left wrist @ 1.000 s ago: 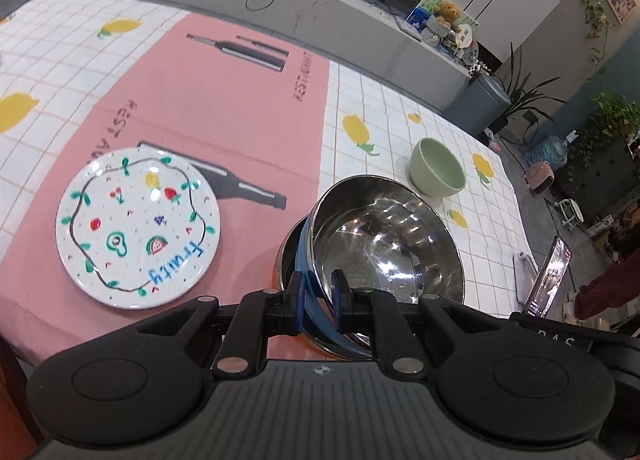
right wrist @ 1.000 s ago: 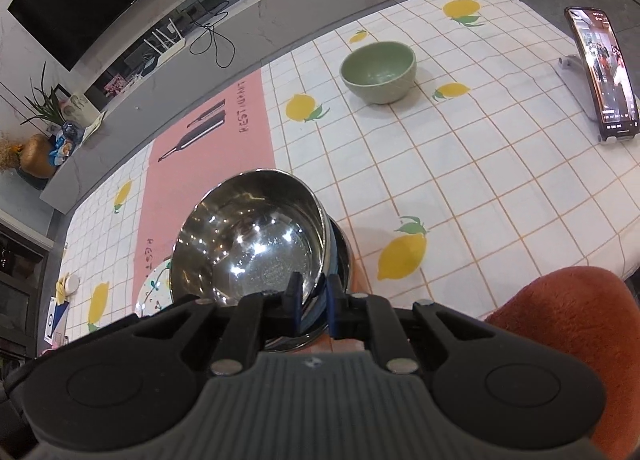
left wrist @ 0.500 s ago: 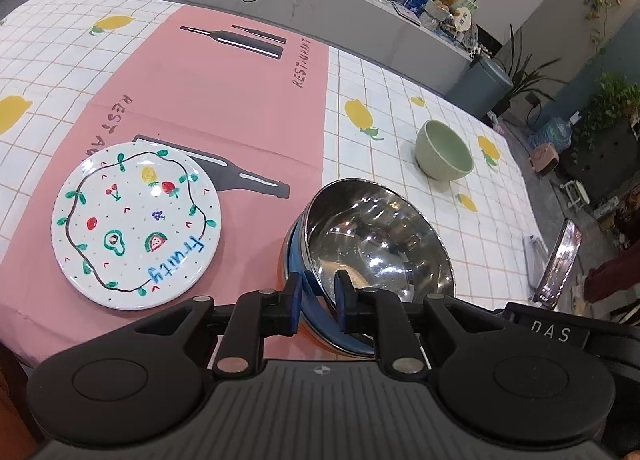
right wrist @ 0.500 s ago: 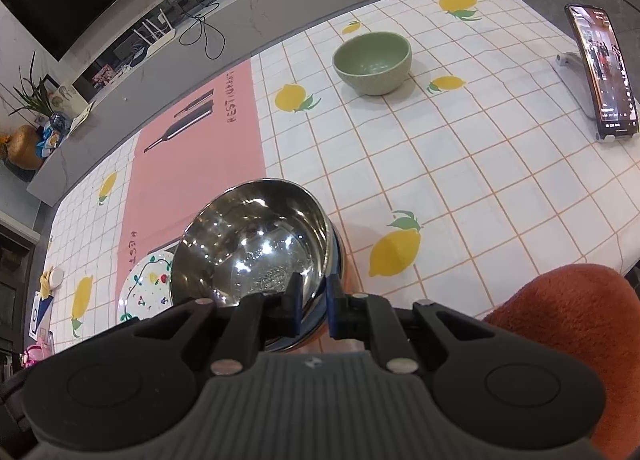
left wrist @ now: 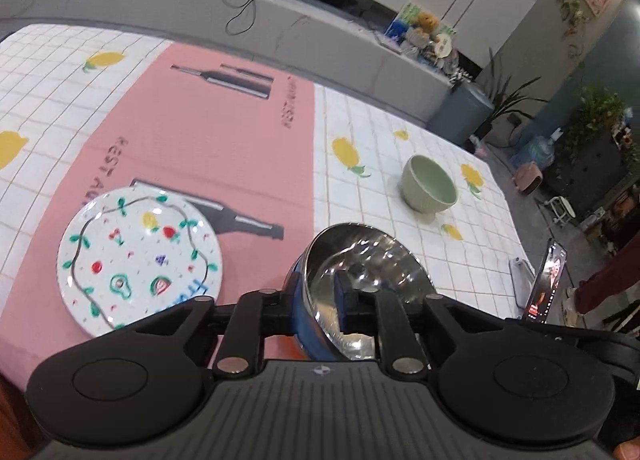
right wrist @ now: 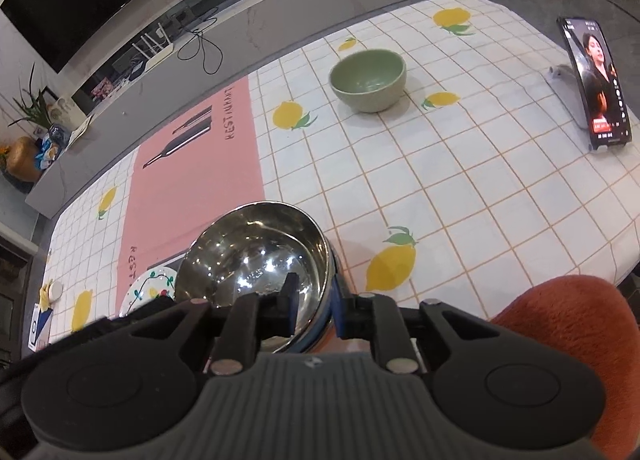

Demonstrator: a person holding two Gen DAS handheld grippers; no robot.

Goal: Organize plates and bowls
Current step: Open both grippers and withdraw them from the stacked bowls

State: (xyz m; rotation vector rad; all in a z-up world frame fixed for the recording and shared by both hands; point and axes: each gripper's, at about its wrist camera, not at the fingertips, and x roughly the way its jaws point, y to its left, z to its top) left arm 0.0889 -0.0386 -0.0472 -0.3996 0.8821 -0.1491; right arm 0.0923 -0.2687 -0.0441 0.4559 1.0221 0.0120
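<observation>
1. Fingers of the left gripper are clamped on the near rim of the steel bowl, one blue pad outside the wall and one inside.
2. The right gripper pinches the same steel bowl at its rim too (one finger dips inside, the other sits against the outer wall).
3. That bowl sits near the front edge of the table, where the pink mat meets the checked lemon cloth.
4. A painted fruit plate lies flat on the mat, just beside the bowl on its left.
5. A green bowl stands upright farther back, well apart from the steel one.
6. A phone leans on a stand at the table's right edge, its screen lit.
</observation>
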